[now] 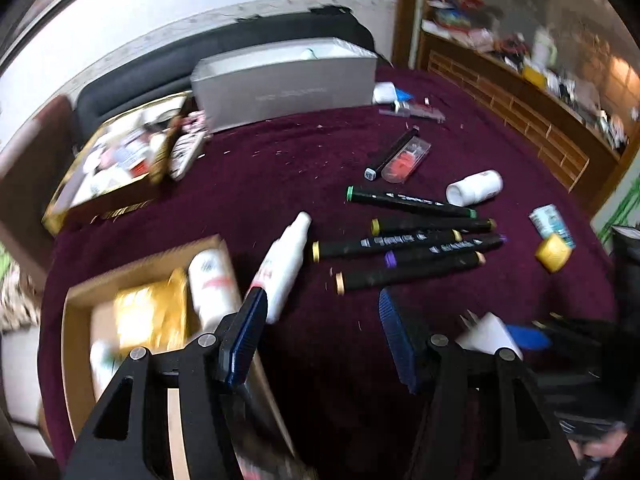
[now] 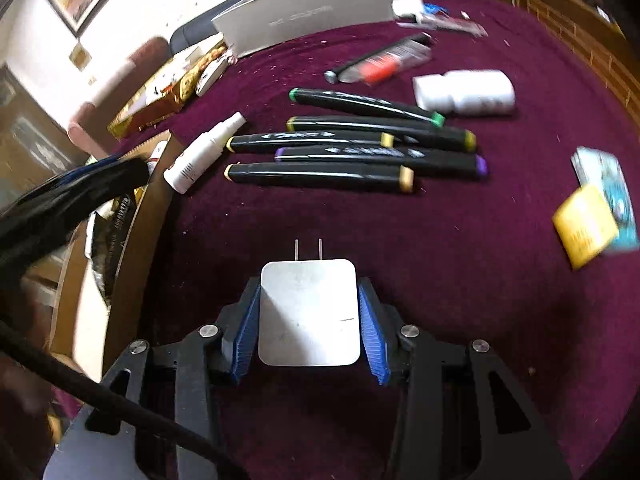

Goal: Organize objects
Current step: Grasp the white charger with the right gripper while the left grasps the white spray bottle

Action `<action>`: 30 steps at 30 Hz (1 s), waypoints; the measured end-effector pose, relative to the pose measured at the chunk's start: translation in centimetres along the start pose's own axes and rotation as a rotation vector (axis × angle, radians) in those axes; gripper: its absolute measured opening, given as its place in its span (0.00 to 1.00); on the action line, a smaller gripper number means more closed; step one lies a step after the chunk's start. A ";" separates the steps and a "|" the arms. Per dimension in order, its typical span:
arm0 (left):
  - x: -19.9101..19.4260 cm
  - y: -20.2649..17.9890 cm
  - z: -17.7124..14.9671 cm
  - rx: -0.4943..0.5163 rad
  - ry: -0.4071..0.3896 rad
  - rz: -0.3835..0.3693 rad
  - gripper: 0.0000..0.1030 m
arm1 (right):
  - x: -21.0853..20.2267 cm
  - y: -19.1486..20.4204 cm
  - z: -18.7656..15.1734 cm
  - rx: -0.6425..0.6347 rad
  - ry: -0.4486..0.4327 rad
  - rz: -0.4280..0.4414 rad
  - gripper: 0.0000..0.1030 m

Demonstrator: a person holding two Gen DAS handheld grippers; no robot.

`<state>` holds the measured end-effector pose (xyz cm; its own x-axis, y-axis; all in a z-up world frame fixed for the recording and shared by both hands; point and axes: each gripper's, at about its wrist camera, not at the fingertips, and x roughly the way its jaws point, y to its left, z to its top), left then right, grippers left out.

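Observation:
My right gripper (image 2: 308, 312) is shut on a white plug adapter (image 2: 308, 312), prongs pointing forward, held above the purple cloth; it also shows in the left wrist view (image 1: 490, 332). My left gripper (image 1: 324, 308) is open and empty above the cloth, next to a cardboard box (image 1: 80, 320) holding a gold packet (image 1: 152, 312) and a white bottle (image 1: 210, 280). A white spray bottle (image 1: 286, 256) lies by the box. Several black markers (image 1: 400, 240) lie side by side in the middle; they also show in the right wrist view (image 2: 360, 148).
A white pill bottle (image 1: 476, 187), a yellow cube (image 1: 554, 254) with a blue-white pack (image 1: 550, 220), a clear case with red contents (image 1: 406, 160), a grey box (image 1: 288, 84) and a gold tray of items (image 1: 116, 160) lie on the purple cloth (image 1: 280, 168).

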<state>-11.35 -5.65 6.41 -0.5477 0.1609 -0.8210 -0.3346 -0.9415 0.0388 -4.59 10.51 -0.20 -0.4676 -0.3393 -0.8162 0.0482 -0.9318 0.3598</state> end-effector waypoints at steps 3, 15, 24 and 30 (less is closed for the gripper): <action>3.0 -0.3 1.5 0.107 0.066 0.081 0.50 | -0.5 -0.8 -0.2 0.022 -0.001 0.029 0.43; 7.9 0.1 1.6 0.187 0.183 0.100 0.42 | -0.3 -1.6 0.1 0.025 -0.010 0.092 0.43; 8.3 -0.7 1.0 0.165 0.178 0.143 0.24 | -0.2 -1.4 0.2 0.011 -0.022 0.070 0.44; 6.0 -0.5 0.6 0.069 0.105 0.121 0.24 | -0.2 -1.2 0.0 -0.006 -0.030 0.053 0.44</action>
<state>-14.96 -4.06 1.86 -0.5051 0.0127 -0.8629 -0.3252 -0.9290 0.1767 -4.59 11.71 -0.44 -0.4906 -0.3840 -0.7822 0.0791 -0.9136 0.3989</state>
